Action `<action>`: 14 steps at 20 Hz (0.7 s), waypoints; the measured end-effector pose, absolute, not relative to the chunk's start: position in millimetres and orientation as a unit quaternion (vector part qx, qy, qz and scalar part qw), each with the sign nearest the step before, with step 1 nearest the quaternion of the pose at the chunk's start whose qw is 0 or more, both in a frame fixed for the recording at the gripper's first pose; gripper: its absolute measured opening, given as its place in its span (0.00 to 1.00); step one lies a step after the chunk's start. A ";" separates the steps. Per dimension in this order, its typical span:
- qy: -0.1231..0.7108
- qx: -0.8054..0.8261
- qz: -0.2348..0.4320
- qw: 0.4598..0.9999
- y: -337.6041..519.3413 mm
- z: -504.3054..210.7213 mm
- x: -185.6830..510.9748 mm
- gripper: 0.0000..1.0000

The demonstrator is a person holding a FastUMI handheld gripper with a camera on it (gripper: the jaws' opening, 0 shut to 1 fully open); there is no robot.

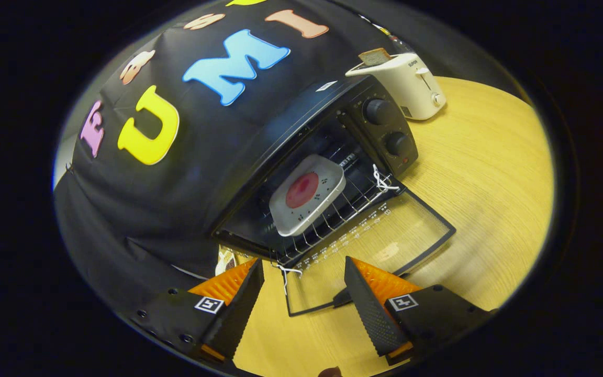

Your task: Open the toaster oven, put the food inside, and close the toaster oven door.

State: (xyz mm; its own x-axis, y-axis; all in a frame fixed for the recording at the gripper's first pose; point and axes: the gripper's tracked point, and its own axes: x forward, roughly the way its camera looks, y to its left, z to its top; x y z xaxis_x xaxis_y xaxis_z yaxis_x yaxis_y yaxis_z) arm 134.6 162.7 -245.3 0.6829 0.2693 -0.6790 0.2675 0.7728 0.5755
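The toaster oven (301, 173) is seen standing on the wooden table (490, 173) with its glass door (385, 235) folded fully down, flat over the tabletop. Inside, a white square plate (308, 195) carrying a round reddish piece of food (302, 190) is seen resting on the wire rack (343, 209); the food is thus judged to be already in place, with only the closing of the door left.

The gripper (304, 301) is held just ahead of the door's free edge, its fingers spread well apart and nothing caught between them. The dark handle (341, 298) along that edge lies between the fingers, closer to the right one.

The door is judged to be stiff, hinged at the oven's mouth, and moderately light, though its glass pane is fragile and likely slippery against the pads. A hold is best taken on the handle, or the free edge is pushed from beneath, and the door swung up in an arc. White cords (382, 180) are tied at the rack's corners and could snag.

A white pop-up toaster (411, 86) with a slice of bread (375, 56) stands beyond the oven.
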 end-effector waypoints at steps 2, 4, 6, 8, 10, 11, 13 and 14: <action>0.404 0.291 0.014 0.867 162.4 -248.6 120.6 0.98; 0.409 0.249 0.025 0.877 161.4 -254.1 107.8 0.98; 0.419 0.210 0.033 0.883 160.7 -260.4 96.5 0.98; 0.425 0.173 0.037 0.888 158.7 -266.6 89.1 0.98; 0.432 0.137 0.036 0.890 154.1 -279.4 83.4 0.98; 0.440 0.122 0.037 0.889 152.2 -285.2 79.1 0.98; 0.457 0.096 0.039 0.884 150.6 -297.4 72.1 0.98; 0.464 0.084 0.040 0.881 149.5 -303.0 70.0 0.98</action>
State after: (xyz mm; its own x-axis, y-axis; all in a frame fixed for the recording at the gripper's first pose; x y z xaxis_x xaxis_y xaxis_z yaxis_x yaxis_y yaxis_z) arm 70.0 149.5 -303.0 0.5658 0.1486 -0.8110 0.0065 0.9828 0.1846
